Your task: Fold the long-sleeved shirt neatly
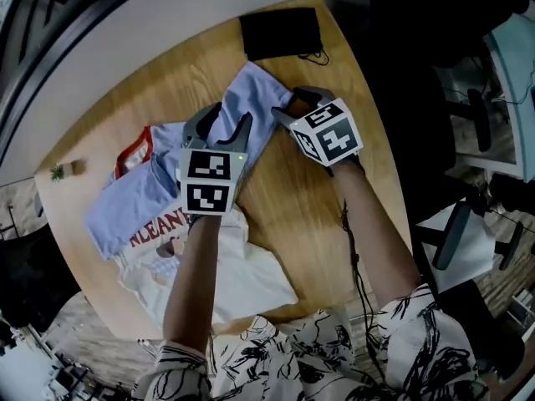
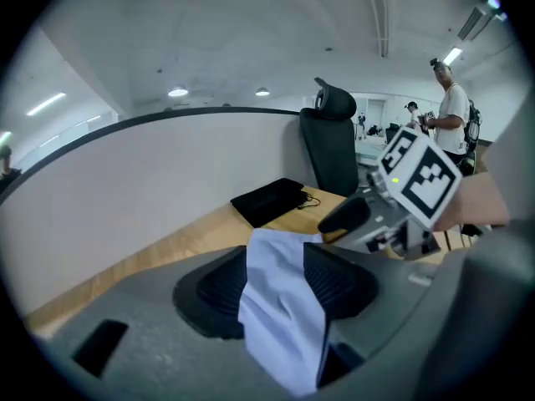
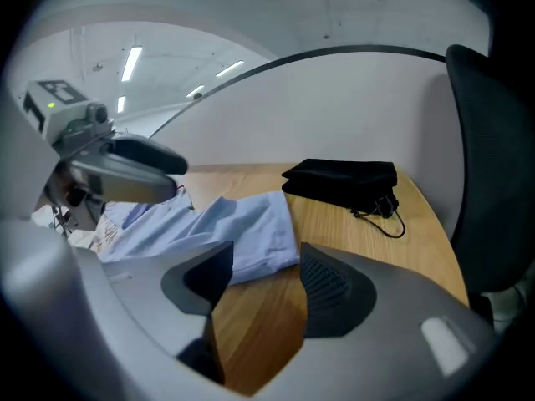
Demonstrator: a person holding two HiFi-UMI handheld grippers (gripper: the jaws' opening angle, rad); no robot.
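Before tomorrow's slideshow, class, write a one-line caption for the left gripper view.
Left gripper clamps the shirt's light-blue sleeve over the wooden table, right gripper alongside, black pouch beyond.

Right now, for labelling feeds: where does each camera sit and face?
Head view: on the person's head, facing steeply down at the wooden table and light blue shirt; forearms, left tongs and right tongs show.
Left gripper view: on the left tongs, facing across the table; they clamp the sleeve.
Right gripper view: on the right tongs, open over bare wood, facing the black pouch.
Shared: all three show that pouch.
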